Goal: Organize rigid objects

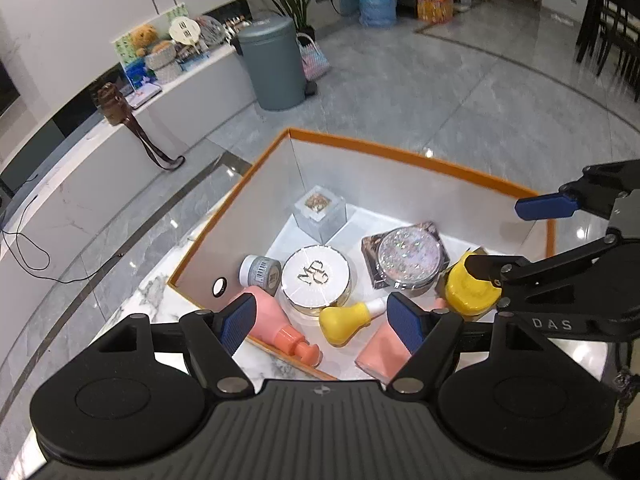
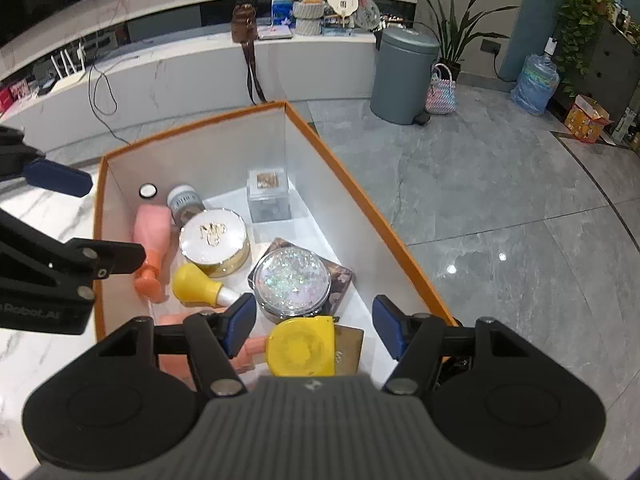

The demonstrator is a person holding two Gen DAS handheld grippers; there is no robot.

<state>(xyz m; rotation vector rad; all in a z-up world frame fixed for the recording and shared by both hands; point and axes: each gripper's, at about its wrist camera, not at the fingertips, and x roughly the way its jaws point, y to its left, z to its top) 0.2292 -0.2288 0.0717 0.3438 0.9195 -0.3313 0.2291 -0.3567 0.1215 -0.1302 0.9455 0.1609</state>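
Observation:
An orange-rimmed white box (image 1: 404, 158) (image 2: 352, 188) holds several cosmetics: a white round compact (image 1: 316, 278) (image 2: 214, 236), a glitter-lid jar (image 1: 408, 256) (image 2: 292, 280), a clear cube (image 1: 320, 210) (image 2: 268, 196), a yellow bulb bottle (image 1: 346, 320) (image 2: 198, 286), a pink pump bottle (image 1: 276, 324) (image 2: 152, 240), a small grey jar (image 1: 260, 272) (image 2: 184, 202) and a yellow-capped container (image 1: 466, 288) (image 2: 302, 346). My left gripper (image 1: 324, 322) is open and empty above the box's near side. My right gripper (image 2: 314, 324) is open and empty, hovering over the yellow cap.
The box sits on a white marble table (image 1: 136, 304) (image 2: 48, 216). A grey bin (image 1: 272, 64) (image 2: 404, 76) stands on the grey tiled floor. A low white counter (image 2: 180, 76) carries a brown bag and toys. Dark chairs (image 1: 612, 32) stand at the far right.

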